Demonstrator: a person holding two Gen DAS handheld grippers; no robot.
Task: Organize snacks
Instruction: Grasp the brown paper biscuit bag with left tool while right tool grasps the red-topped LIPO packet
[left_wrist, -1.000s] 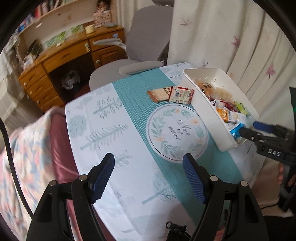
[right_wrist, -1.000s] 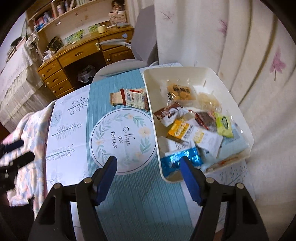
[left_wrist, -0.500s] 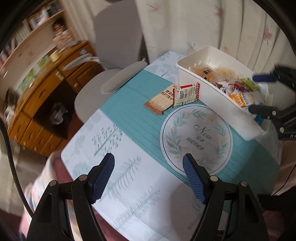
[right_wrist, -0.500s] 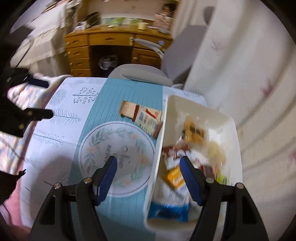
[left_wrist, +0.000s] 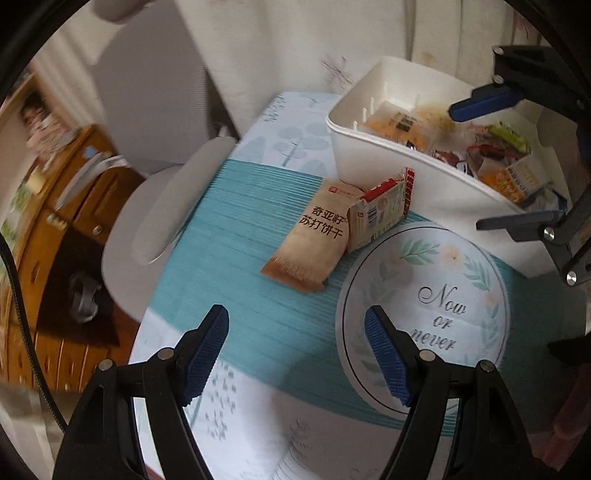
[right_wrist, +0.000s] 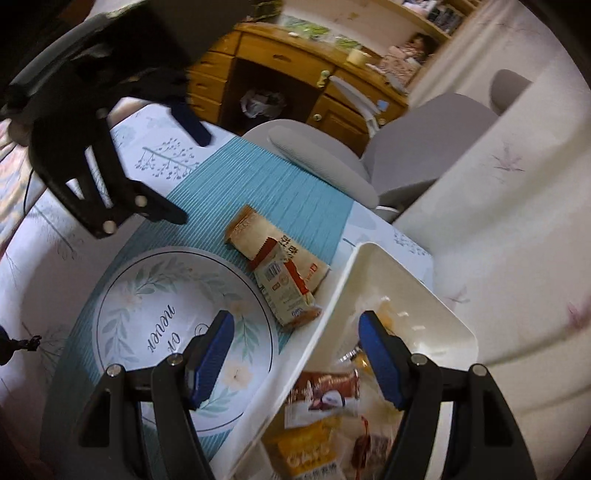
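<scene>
— Change since the last frame?
— I've brought both grippers lower, nearer the two packets. Left gripper (left_wrist: 295, 354) and right gripper (right_wrist: 295, 354): jaws released, empty.
— Snacks?
— Brown packet (left_wrist: 314, 240) and red-striped packet (left_wrist: 380, 210) touch beside the white bin (left_wrist: 424, 192), on the table's (left_wrist: 236, 295) teal stripe.

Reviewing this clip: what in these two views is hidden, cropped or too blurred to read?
- Left wrist view: the desk at the left edge is motion-blurred; items on it are unreadable.
- Left wrist view: the white bin hides its lower snacks behind its near wall.
- Right wrist view: the orange packet is cut off by the bottom edge.
- Right wrist view: the tan cracker packet is partly covered by the red-and-white packet.
</scene>
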